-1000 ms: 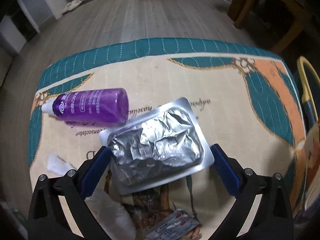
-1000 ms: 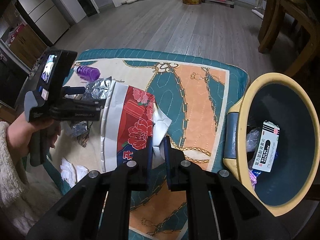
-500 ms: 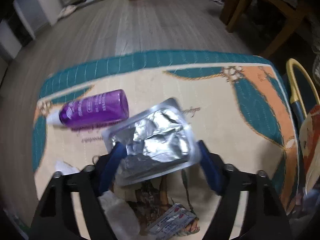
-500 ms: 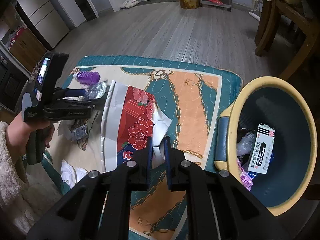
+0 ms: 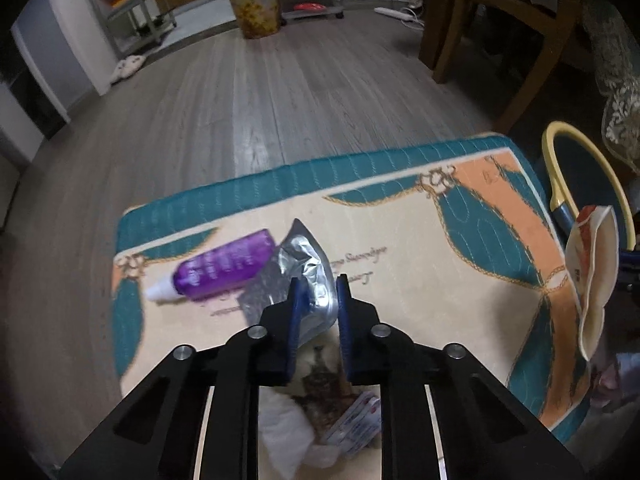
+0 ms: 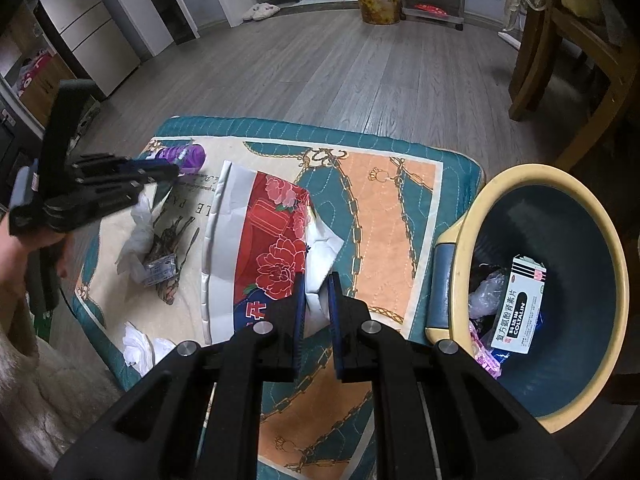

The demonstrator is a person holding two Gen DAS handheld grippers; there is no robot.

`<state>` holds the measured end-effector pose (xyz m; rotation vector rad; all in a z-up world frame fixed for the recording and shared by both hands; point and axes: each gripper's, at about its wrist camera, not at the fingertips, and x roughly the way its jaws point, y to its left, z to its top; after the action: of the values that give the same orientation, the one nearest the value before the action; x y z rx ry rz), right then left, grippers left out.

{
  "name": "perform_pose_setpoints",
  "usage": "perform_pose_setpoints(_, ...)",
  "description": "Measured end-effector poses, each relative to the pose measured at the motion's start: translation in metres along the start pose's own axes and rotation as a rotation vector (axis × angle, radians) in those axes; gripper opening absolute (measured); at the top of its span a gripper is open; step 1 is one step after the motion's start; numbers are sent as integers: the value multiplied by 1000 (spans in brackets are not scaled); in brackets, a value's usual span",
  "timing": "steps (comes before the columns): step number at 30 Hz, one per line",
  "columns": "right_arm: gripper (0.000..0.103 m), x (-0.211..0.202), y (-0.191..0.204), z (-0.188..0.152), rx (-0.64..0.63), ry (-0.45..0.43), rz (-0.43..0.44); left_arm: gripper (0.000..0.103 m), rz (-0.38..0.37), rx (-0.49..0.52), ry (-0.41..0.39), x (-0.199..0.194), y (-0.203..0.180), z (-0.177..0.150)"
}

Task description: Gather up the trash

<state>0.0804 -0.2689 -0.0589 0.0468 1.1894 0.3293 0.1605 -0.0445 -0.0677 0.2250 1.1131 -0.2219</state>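
My left gripper (image 5: 319,294) is shut on a crumpled silver foil pouch (image 5: 298,268) and holds it lifted above the patterned mat (image 5: 420,248). A purple bottle (image 5: 224,270) lies on the mat just left of the pouch. My right gripper (image 6: 317,294) is shut on the white edge of a red floral bag (image 6: 276,240) that hangs above the mat (image 6: 384,216). The bag also shows at the right edge of the left wrist view (image 5: 592,276). The yellow-rimmed blue bin (image 6: 472,216) stands right of the mat and holds a white medicine box (image 6: 522,306) and wrappers.
Crumpled white tissues (image 6: 138,346) and a small printed packet (image 6: 160,270) lie on the mat's near left part. A wooden chair (image 6: 560,60) stands behind the bin. A patterned waste basket (image 5: 254,10) stands far back on the wood floor.
My left gripper has closed on the foil pouch and lifted it off the mat. My right gripper has risen a little with the floral bag still in it.
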Motion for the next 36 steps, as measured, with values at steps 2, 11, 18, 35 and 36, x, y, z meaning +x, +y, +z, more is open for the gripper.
perform_pose_setpoints(2, 10, 1, -1, 1, 0, 1, 2, 15, 25, -7, -3, -3, 8, 1)
perform_pose_setpoints(11, 10, 3, 1, 2, -7, 6, 8, 15, 73, -94, -4, -20, 43, -2)
perform_pose_setpoints(18, 10, 4, 2, 2, -13, 6, -1, 14, 14, -155, 59, 0, 52, -10)
perform_pose_setpoints(35, 10, -48, -68, 5, 114, -90, -144, 12, -166, 67, -151, -49, -67, 34)
perform_pose_setpoints(36, 10, -52, -79, 4, 131, -93, -167, 12, -184, 84, -159, -51, -79, 36)
